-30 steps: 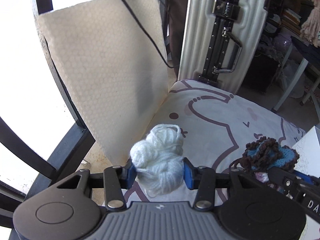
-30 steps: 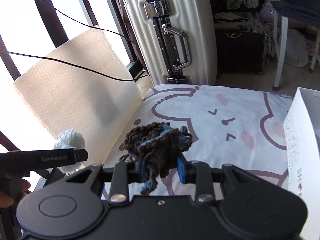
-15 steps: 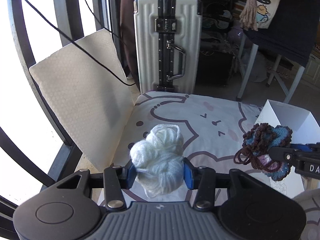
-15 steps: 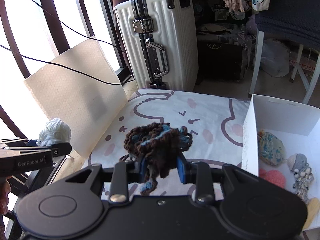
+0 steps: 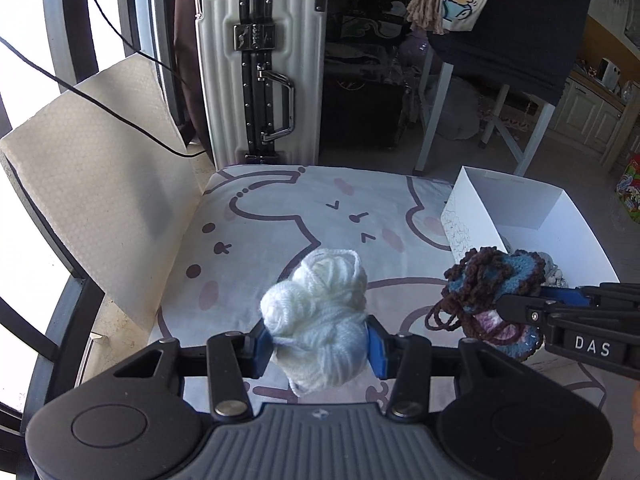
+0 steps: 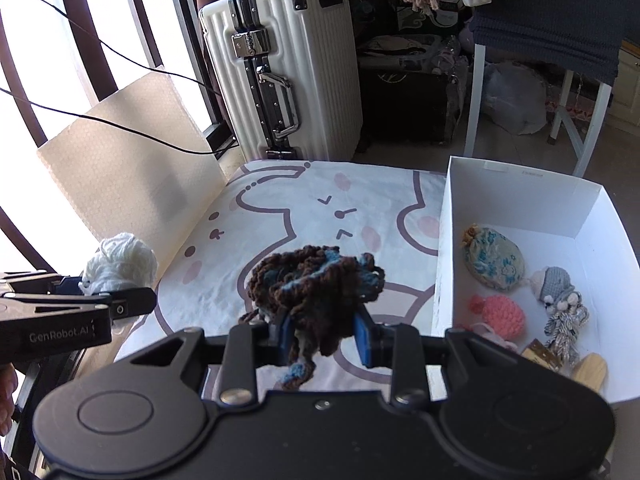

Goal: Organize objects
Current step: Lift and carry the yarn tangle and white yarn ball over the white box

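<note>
White hard-shell suitcase [image 5: 260,76] upright behind cartoon-print cushion [image 5: 280,216]. Beige honeycomb panel [image 5: 100,168] leans at left; black cable [image 5: 120,116] crosses it. Tassel [image 5: 428,8] hangs above.

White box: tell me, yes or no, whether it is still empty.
No. The white box already holds a flowered pouch, a pink knitted ball and a small grey doll.

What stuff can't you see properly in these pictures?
- Lower part of the white box, left wrist view: the brown-and-blue crochet piece and the right gripper cover its contents.
- Wooden piece in the box, right wrist view: half hidden behind the gripper body.
- White yarn ball, right wrist view: its underside sits behind the left gripper.
- Print on the box's far wall, right wrist view: too small to read.
</note>
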`<action>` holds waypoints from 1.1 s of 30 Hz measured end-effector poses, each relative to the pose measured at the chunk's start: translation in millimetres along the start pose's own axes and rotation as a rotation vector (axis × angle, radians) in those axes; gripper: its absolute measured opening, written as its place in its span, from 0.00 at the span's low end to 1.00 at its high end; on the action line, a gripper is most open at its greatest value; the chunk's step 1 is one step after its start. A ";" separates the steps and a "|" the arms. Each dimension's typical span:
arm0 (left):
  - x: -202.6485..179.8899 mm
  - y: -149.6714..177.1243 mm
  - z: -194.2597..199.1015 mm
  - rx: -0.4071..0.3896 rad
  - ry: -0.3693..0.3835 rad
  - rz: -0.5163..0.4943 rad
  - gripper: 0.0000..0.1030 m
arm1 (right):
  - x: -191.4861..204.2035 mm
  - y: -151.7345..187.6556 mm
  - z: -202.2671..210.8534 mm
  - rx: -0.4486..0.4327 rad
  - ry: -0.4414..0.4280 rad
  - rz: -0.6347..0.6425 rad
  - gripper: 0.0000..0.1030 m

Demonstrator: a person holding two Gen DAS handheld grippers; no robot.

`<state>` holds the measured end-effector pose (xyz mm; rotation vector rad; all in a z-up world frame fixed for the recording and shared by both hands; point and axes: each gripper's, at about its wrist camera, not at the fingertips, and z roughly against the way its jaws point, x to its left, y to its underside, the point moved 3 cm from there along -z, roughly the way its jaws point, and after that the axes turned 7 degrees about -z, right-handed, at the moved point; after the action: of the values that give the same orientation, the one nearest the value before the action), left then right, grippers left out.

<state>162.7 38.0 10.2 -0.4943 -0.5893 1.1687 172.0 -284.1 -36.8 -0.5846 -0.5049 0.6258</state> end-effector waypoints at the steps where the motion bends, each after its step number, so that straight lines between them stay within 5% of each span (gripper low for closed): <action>1: -1.5 0.2 -0.8 0.001 0.002 -0.003 0.46 | -1.7 1.5 0.5 0.001 0.002 -0.002 0.31; 18: -43.6 -27.2 -10.3 -0.035 0.051 -0.033 0.46 | -38.8 -10.4 27.4 -0.035 0.003 -0.016 0.31; 33: -113.4 -66.1 -27.4 -0.091 0.134 -0.126 0.46 | -120.8 -27.2 45.1 -0.106 0.106 -0.118 0.32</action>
<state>195.8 -91.9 12.6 -0.5998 -0.5517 0.9840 71.0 -366.6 -17.8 -0.6794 -0.4717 0.4553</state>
